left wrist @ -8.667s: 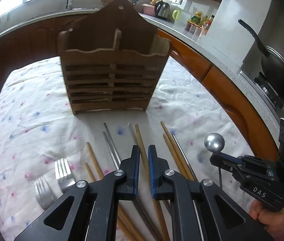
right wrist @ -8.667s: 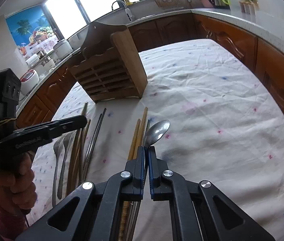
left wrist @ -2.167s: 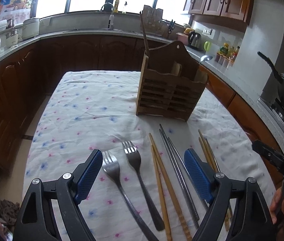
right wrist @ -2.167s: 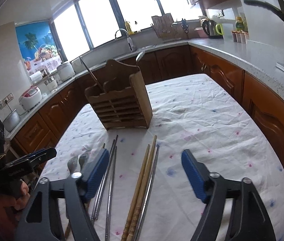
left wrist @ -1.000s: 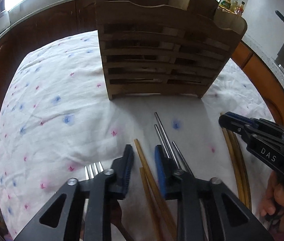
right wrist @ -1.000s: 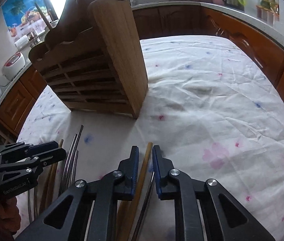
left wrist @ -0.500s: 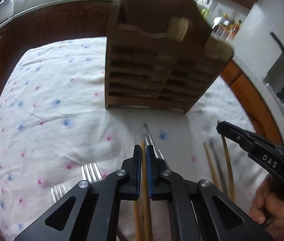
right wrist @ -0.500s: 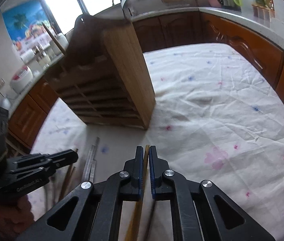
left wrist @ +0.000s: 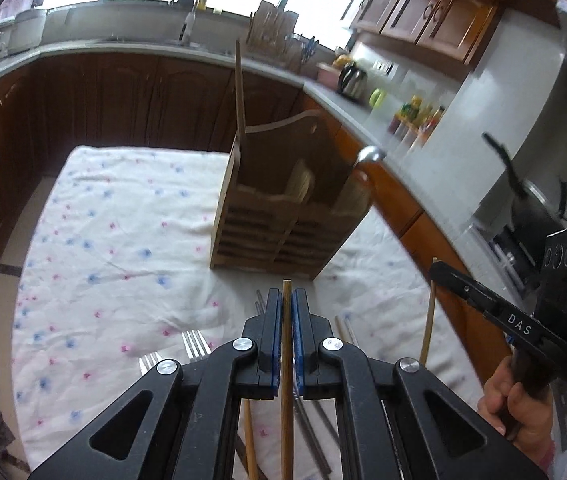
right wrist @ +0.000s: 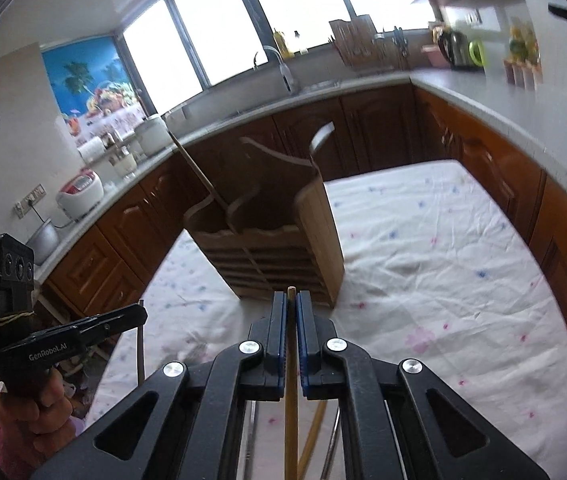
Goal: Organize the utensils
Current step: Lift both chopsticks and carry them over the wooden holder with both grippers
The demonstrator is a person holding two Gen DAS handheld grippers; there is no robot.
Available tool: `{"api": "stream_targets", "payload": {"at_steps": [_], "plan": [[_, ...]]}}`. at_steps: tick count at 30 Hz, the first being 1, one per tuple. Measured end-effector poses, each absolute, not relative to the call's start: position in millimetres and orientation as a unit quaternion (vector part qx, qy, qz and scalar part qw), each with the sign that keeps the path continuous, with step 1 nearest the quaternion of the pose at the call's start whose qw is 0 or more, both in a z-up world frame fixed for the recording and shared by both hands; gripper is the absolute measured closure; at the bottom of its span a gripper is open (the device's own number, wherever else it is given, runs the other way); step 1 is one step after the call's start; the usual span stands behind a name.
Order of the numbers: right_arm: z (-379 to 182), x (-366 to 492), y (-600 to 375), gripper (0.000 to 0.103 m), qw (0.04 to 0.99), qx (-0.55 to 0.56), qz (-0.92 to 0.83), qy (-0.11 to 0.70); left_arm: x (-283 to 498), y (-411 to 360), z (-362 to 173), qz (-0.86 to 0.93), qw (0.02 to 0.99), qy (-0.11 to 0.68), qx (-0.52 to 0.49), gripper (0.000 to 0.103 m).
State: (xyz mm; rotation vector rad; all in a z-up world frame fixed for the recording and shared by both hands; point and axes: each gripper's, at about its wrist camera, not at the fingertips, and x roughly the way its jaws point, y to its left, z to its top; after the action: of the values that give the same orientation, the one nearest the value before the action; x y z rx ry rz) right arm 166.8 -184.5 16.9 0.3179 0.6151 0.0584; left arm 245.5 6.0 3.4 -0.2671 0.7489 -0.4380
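My left gripper [left wrist: 287, 300] is shut on a wooden chopstick [left wrist: 286, 400] and holds it raised above the table. My right gripper [right wrist: 291, 300] is shut on another wooden chopstick [right wrist: 291, 408], also raised; it shows in the left wrist view [left wrist: 437, 270] with its chopstick [left wrist: 427, 320]. The wooden utensil holder [left wrist: 283, 216] stands on the floral cloth ahead of both; it shows in the right wrist view [right wrist: 275, 240]. A chopstick [left wrist: 239, 84] stands in its left compartment and a spoon [left wrist: 369, 156] in its right. Two forks [left wrist: 193, 344] and metal chopsticks [left wrist: 311, 420] lie on the cloth.
The table wears a white floral cloth [left wrist: 115, 248]. Dark wooden cabinets and a grey counter [right wrist: 323, 88] curve around it. A wok [left wrist: 539, 216] sits on a stove at the right. A kettle [left wrist: 353, 78] and bottles stand on the far counter.
Both grippers have risen from the table with a wooden chopstick each, and the holder now looks farther away and lower in view.
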Motion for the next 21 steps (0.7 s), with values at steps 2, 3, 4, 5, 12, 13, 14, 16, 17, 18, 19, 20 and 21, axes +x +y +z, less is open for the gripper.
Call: {"api": "stream_targets", "payload": {"at_steps": [2,3,4,5,12,13,14,16,17,18,19,20,21], "plan": [[26,160,-183,0.098,0.944,0.153,0.03,0.289,233,10,12,-0.213,0.905,0.346,-0.128,0.1],[31,156,-183,0.098,0.947,0.15,0.03,0.284,227,12,15,-0.213,0.908,0.339,-0.127,0.1],[36,153,-181,0.098,0.949,0.146,0.03,0.278,220,15,18,-0.212,0.91,0.334,-0.127,0.1],[38,150,-180,0.098,0.951,0.144,0.029,0.274,214,17,21,-0.213,0.912,0.327,-0.128,0.1],[56,133,-177,0.098,0.96,0.137,0.027,0.244,188,36,40,-0.209,0.927,0.285,-0.127,0.1],[59,131,-176,0.098,0.962,0.134,0.027,0.238,184,36,42,-0.209,0.929,0.28,-0.124,0.1],[61,129,-174,0.098,0.963,0.131,0.024,0.234,179,36,43,-0.209,0.93,0.277,-0.121,0.1],[65,125,-173,0.099,0.966,0.127,0.024,0.225,171,37,44,-0.209,0.933,0.27,-0.116,0.1],[67,124,-172,0.098,0.967,0.122,0.021,0.223,170,37,46,-0.208,0.934,0.268,-0.113,0.1],[68,122,-170,0.098,0.968,0.116,0.018,0.221,168,37,47,-0.206,0.936,0.265,-0.11,0.1],[68,122,-169,0.098,0.969,0.11,0.015,0.221,166,37,47,-0.206,0.936,0.263,-0.109,0.1],[68,121,-168,0.098,0.969,0.109,0.016,0.221,163,38,48,-0.207,0.937,0.261,-0.11,0.1],[69,120,-167,0.098,0.969,0.11,0.017,0.22,161,39,49,-0.207,0.937,0.257,-0.112,0.1]]}}
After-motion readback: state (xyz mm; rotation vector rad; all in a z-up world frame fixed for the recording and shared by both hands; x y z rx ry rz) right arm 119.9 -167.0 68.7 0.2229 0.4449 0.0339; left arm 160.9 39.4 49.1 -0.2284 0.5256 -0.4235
